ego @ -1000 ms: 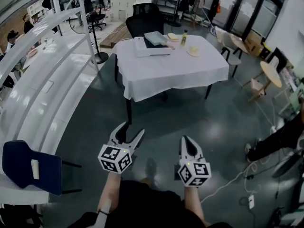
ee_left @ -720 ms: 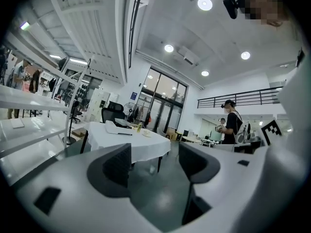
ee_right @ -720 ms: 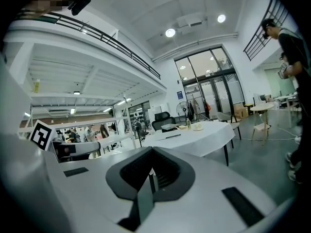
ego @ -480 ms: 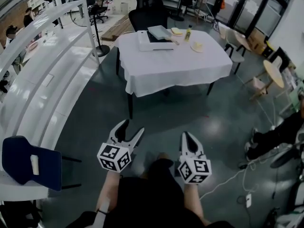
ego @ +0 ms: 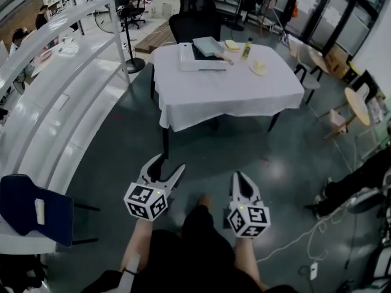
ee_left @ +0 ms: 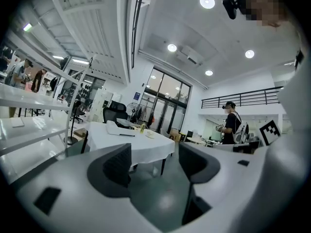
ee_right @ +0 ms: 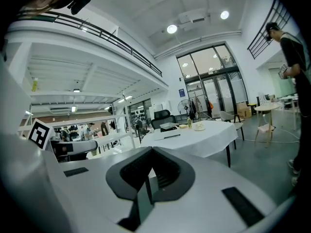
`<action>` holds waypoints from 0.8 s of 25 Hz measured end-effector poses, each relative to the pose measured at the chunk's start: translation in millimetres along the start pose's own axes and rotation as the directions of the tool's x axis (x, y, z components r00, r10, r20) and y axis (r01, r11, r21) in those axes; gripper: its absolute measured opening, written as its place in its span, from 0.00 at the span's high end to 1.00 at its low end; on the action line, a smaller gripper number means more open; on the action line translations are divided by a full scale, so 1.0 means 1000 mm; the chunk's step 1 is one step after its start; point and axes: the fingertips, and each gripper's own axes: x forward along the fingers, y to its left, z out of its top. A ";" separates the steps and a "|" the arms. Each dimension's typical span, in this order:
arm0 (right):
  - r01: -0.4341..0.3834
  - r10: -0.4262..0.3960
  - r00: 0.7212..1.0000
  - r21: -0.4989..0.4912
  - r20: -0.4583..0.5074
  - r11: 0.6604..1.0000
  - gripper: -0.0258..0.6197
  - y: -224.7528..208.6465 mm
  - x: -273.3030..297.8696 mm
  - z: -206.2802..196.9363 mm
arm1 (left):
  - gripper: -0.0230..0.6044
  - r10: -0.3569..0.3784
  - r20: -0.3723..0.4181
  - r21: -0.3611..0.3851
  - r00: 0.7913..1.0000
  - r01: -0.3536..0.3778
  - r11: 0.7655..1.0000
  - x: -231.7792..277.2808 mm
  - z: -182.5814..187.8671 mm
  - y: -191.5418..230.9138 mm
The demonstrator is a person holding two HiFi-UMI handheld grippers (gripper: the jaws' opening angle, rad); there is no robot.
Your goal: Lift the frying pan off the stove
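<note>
The bench [ego: 232, 96], draped in white cloth, stands well apart from the operator; the stove [ego: 190, 65] lies on its far-left part, with the frying pan [ego: 208, 45] resting on top; the left tongs [ego: 169, 165] are wide and empty; the right tongs [ego: 239, 177] are pressed together, empty. Probable fault: arriving with the right tongs unopened would shove the pan rather than grip it; the bottle [ego: 247, 47] nearby could be toppled.

We see a white cloth on the table [ego: 226, 93], a white stove [ego: 197, 63] and a pale grey frying pan [ego: 206, 44]. One office chair [ego: 194, 24] is black, another chair [ego: 33, 207] dark blue. The floor [ego: 256, 157] is dark grey-green. The left gripper [ego: 171, 162] and right gripper [ego: 239, 177] are white with black-and-white square markers.
</note>
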 end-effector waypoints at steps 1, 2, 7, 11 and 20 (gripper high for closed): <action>-0.002 0.002 1.000 0.000 0.000 1.000 0.95 -0.008 0.008 0.005 | 0.50 0.002 0.001 0.003 1.000 -0.002 1.000 0.011 0.003 0.001; -0.004 0.004 1.000 0.001 0.001 1.000 0.95 -0.017 0.017 0.009 | 0.50 0.004 0.002 0.006 1.000 -0.004 1.000 0.023 0.007 0.001; -0.023 0.023 1.000 -0.001 0.002 1.000 0.95 -0.057 0.071 0.033 | 0.50 0.015 0.008 0.011 1.000 -0.015 1.000 0.087 0.022 0.008; -0.043 0.043 0.999 -0.005 -0.005 0.999 0.95 -0.083 0.108 0.045 | 0.50 0.033 0.019 -0.008 0.999 -0.033 0.999 0.131 0.031 0.016; -0.069 0.069 0.998 -0.010 0.002 0.998 0.95 -0.147 0.179 0.071 | 0.50 0.067 0.051 -0.016 0.996 -0.067 0.998 0.223 0.049 0.029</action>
